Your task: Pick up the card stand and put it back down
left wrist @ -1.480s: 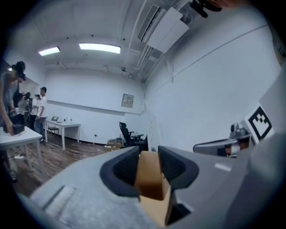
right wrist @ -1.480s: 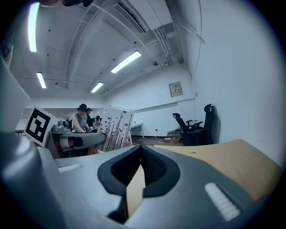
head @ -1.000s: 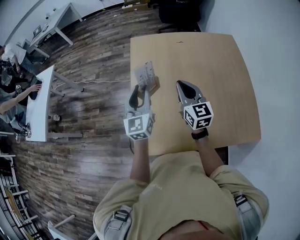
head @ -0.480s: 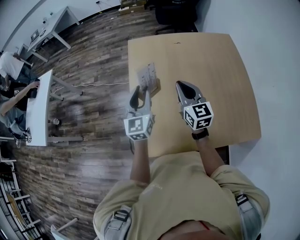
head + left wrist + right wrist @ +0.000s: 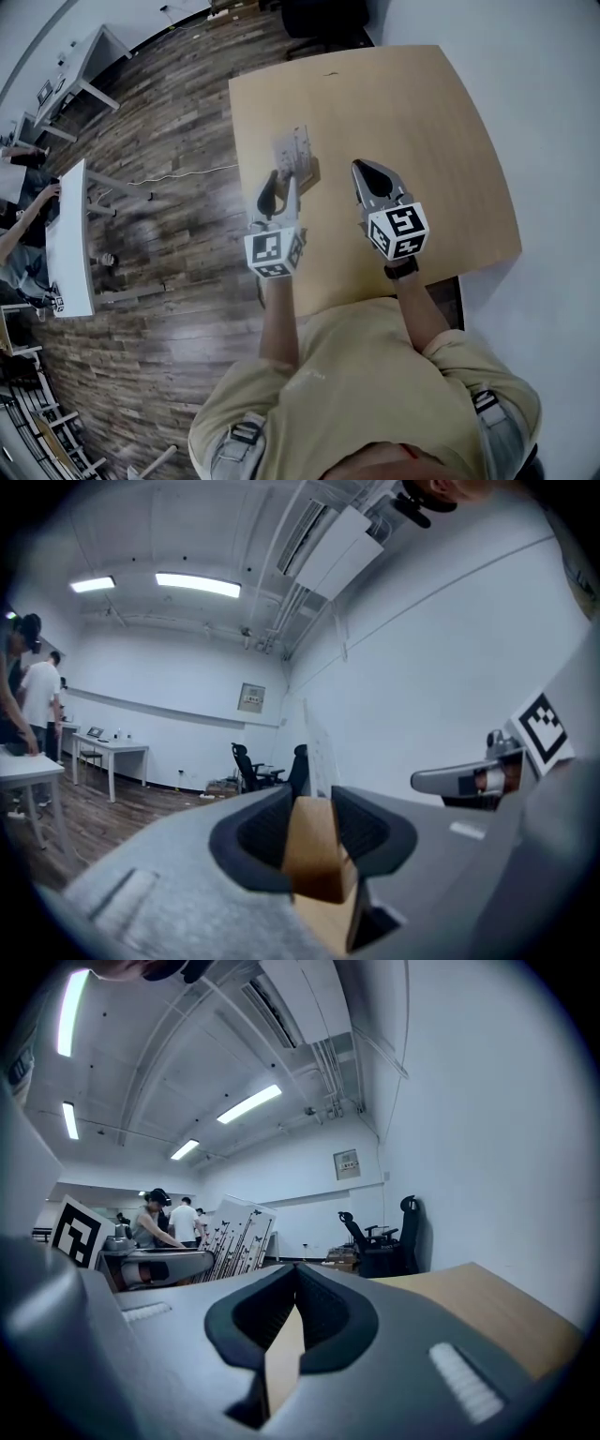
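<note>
Clamping a pale wooden card stand (image 5: 314, 850), its white card upright, the left gripper (image 5: 281, 180) holds it just ahead. The table (image 5: 422, 122) edge runs just left; bare tabletop lies ahead. The right gripper (image 5: 366, 171) sits alongside, jaws together.
</note>
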Motion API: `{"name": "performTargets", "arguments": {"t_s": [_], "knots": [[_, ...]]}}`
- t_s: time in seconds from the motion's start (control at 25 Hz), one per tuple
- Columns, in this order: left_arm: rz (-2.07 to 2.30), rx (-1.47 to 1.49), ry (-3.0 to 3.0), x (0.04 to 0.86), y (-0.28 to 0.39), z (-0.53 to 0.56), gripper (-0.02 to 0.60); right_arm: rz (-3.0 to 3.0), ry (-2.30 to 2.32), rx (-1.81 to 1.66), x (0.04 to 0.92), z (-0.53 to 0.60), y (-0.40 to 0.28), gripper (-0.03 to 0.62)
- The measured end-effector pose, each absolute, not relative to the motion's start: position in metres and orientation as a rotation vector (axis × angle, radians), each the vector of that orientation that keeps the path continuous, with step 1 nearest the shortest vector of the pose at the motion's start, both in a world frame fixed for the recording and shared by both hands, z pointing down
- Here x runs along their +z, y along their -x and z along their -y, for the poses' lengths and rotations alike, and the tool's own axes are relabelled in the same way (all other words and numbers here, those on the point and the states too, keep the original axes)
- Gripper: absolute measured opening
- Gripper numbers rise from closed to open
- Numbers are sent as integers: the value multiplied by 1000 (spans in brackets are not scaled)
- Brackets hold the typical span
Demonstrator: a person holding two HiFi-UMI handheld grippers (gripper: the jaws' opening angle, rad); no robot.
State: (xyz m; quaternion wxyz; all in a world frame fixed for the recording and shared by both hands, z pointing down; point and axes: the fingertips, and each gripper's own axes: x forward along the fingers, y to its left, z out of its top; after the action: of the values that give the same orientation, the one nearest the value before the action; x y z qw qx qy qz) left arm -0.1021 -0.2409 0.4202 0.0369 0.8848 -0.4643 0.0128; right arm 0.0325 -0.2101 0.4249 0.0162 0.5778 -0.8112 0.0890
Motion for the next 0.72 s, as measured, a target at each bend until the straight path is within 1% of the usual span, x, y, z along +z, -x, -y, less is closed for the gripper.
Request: {"name": "performTargets", "arguments": {"t_s": [0.28, 0.72], "knots": [[1292, 129, -2762, 466, 49, 260, 130, 2410, -1892, 431, 475, 205, -87, 5], [1104, 360, -2756, 580, 11, 278, 130, 2275, -1943, 639, 558, 199, -117, 5]]}}
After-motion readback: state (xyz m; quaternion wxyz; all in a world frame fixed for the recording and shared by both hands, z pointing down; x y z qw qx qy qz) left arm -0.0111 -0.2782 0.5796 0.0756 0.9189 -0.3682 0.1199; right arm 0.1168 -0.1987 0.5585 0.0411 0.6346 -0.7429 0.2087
